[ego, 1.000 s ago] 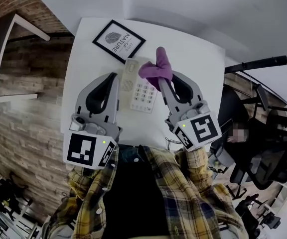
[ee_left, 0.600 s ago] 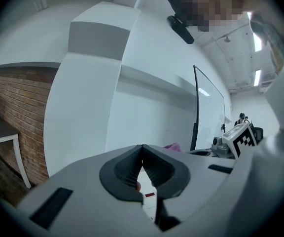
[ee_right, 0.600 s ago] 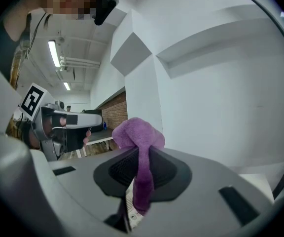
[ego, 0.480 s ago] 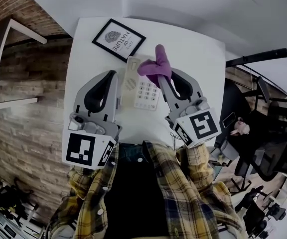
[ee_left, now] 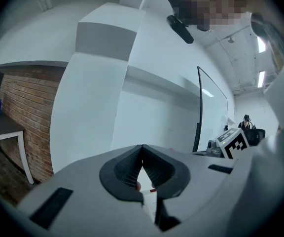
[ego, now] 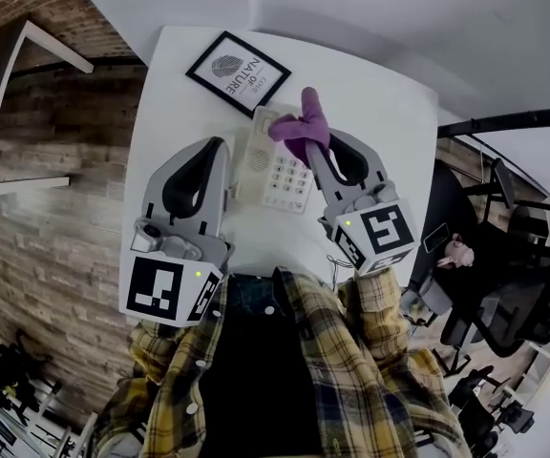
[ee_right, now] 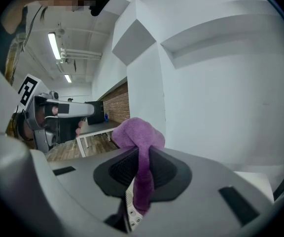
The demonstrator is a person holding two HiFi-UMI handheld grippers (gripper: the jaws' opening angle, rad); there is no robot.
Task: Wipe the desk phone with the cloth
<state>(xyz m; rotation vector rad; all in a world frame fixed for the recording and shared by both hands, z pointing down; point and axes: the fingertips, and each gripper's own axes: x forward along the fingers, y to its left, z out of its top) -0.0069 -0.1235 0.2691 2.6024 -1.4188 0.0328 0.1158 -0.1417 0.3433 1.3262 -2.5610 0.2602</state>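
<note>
A cream desk phone (ego: 277, 174) with a keypad lies on the white table (ego: 380, 113). My right gripper (ego: 311, 153) hovers over the phone's right side, shut on a purple cloth (ego: 304, 128) that bunches up above the jaws. In the right gripper view the cloth (ee_right: 140, 147) hangs down between the jaws, with phone keys (ee_right: 132, 216) showing just beneath. My left gripper (ego: 220, 145) sits to the left of the phone, shut with nothing in it; in the left gripper view its jaws (ee_left: 142, 148) meet at the tips.
A black-framed leaf print (ego: 239, 72) lies on the table behind the phone. A brick wall and a white side table (ego: 29, 113) are to the left. Office chairs (ego: 523, 294) and a black bar (ego: 504, 122) stand to the right.
The right gripper with the cloth has stayed over the phone's right side, shifting only slightly. The left gripper has not moved.
</note>
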